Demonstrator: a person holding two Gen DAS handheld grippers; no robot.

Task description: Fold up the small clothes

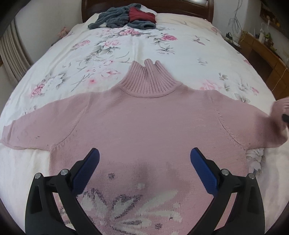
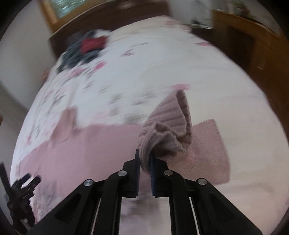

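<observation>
Right gripper (image 2: pixel 144 159) clamped tight on ribbed sleeve cuff (image 2: pixel 168 126), lifted off the bed. Left gripper (image 1: pixel 144 162) spread wide, empty, above the chest of one pink turtleneck sweater (image 1: pixel 144 117), laid flat on floral bedspread (image 1: pixel 90 54). Beyond: one heap of grey and red clothes (image 1: pixel 126 17) near dark headboard (image 1: pixel 180 5); wooden cabinet (image 1: pixel 261 54) at right.
</observation>
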